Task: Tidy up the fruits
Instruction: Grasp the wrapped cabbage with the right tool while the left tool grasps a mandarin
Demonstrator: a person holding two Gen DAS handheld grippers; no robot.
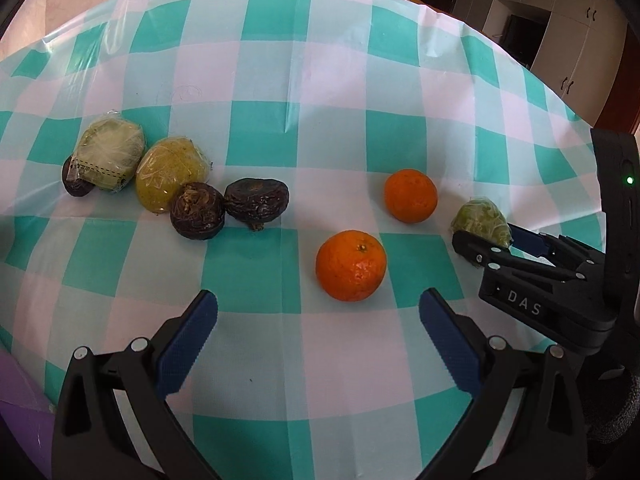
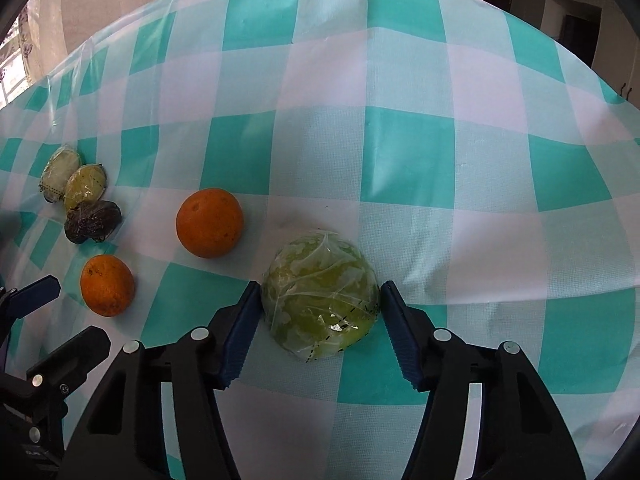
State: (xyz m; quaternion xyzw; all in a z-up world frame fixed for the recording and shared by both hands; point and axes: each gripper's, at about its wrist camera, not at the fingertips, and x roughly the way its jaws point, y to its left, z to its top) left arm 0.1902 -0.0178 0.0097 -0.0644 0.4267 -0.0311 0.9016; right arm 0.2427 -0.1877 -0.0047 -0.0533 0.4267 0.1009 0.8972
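Observation:
My right gripper (image 2: 320,304) is shut on a plastic-wrapped green fruit (image 2: 320,300); both blue pads touch its sides and it rests on the checked cloth. The same gripper (image 1: 500,240) and fruit (image 1: 482,220) show at the right of the left wrist view. My left gripper (image 1: 318,308) is open and empty, just short of the nearer orange (image 1: 351,265). A second orange (image 1: 411,195) lies beyond it. At the left sit two wrapped green fruits (image 1: 110,152) (image 1: 170,178) and three dark wrinkled fruits (image 1: 197,210) (image 1: 257,203) (image 1: 76,184).
The table (image 1: 320,80) wears a teal and white checked cloth with a plastic cover. Its far edge curves along the top, with a door frame and cabinets (image 1: 560,32) beyond. A purple object (image 1: 20,400) sits at the lower left edge.

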